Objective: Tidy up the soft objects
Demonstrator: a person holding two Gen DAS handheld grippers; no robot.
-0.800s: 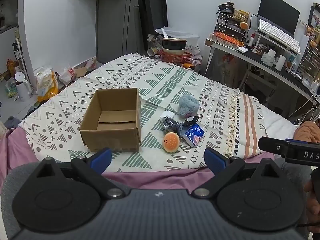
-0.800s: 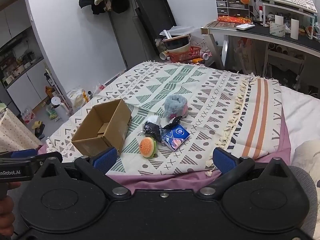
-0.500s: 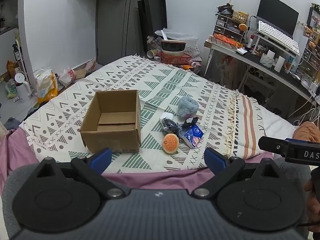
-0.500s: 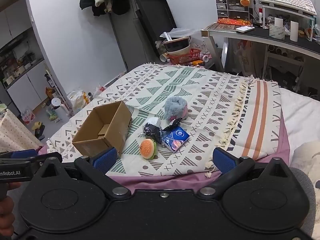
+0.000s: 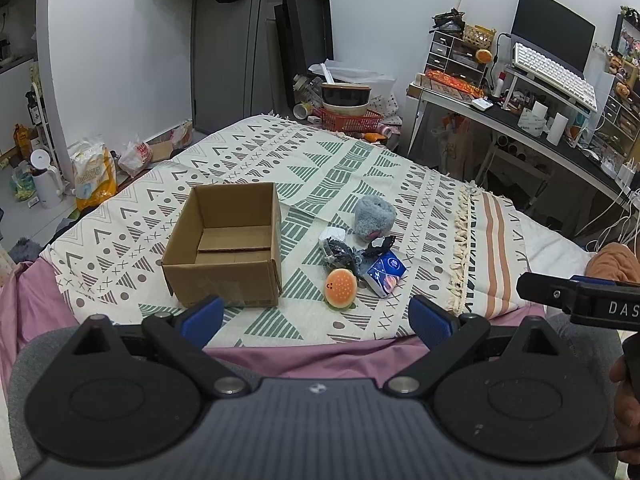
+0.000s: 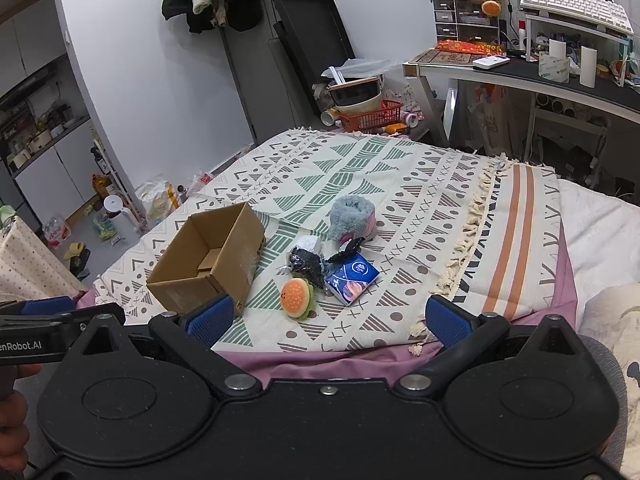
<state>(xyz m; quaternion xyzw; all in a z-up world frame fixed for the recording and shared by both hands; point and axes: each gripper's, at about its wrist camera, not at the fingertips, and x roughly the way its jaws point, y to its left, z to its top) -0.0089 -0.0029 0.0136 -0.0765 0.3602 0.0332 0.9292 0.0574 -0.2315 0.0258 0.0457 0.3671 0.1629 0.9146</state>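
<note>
An open, empty cardboard box (image 5: 224, 244) (image 6: 208, 260) sits on the patterned bedspread. To its right lies a small pile: a hamburger plush (image 5: 340, 289) (image 6: 297, 297), a blue tissue pack (image 5: 386, 273) (image 6: 351, 277), a black crinkled bundle (image 5: 338, 250) (image 6: 306, 264), a white item (image 5: 332, 235) and a grey fluffy plush (image 5: 374, 216) (image 6: 352, 218). My left gripper (image 5: 318, 316) is open, held short of the bed's near edge. My right gripper (image 6: 326, 320) is open too, nothing between its blue pads.
The bedspread (image 5: 348, 168) covers the bed over a pink sheet (image 5: 312, 354). A desk (image 5: 532, 120) with keyboard and monitor stands at the right. A red basket with bowls (image 5: 348, 114) and floor clutter lie beyond the bed. A hand (image 6: 12, 412) grips the left tool.
Both views have shifted slightly closer to the bed. Nothing on the bed has moved, and both grippers remain open.
</note>
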